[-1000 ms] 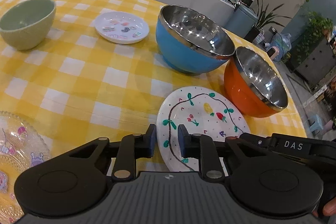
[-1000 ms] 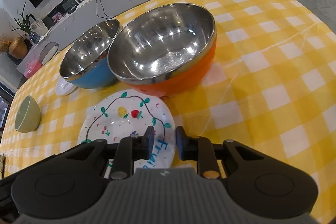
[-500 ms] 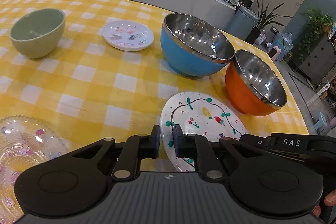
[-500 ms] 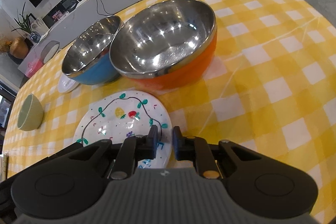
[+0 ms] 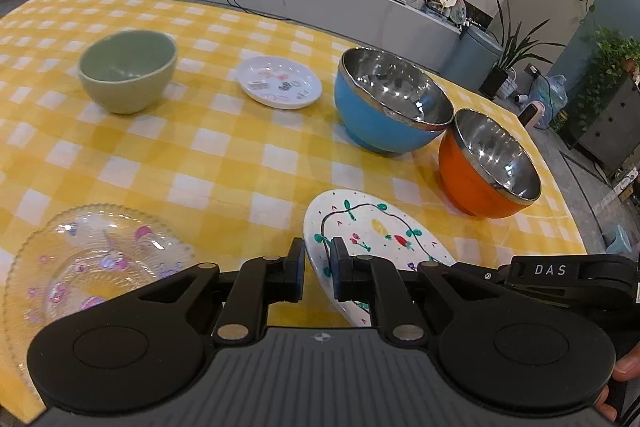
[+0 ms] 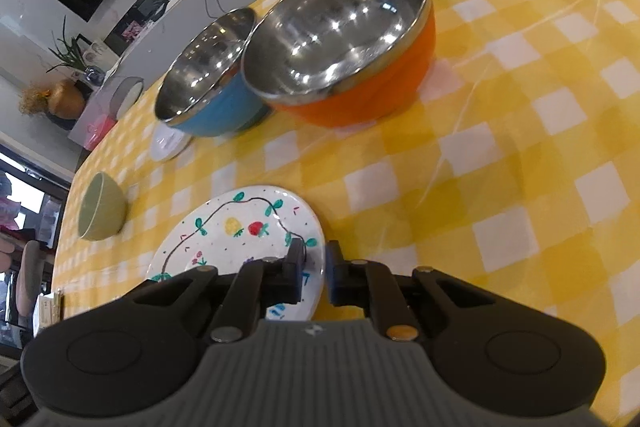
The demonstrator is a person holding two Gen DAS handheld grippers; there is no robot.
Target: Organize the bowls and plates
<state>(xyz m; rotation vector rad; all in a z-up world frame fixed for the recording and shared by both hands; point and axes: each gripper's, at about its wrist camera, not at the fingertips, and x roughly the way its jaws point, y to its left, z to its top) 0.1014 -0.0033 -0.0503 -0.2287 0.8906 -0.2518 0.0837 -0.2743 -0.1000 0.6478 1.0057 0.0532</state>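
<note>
2 grippers clamp opposite edges of the painted plate, which is tilted above the yellow checked tablecloth.

The left gripper has its fingers narrowed onto the plate's left rim, and the right gripper pinches its right rim the same way. Just behind the plate stand the orange bowl and the blue bowl, rims touching. Farther left are a small white plate, a green bowl and a clear glass plate.
</note>
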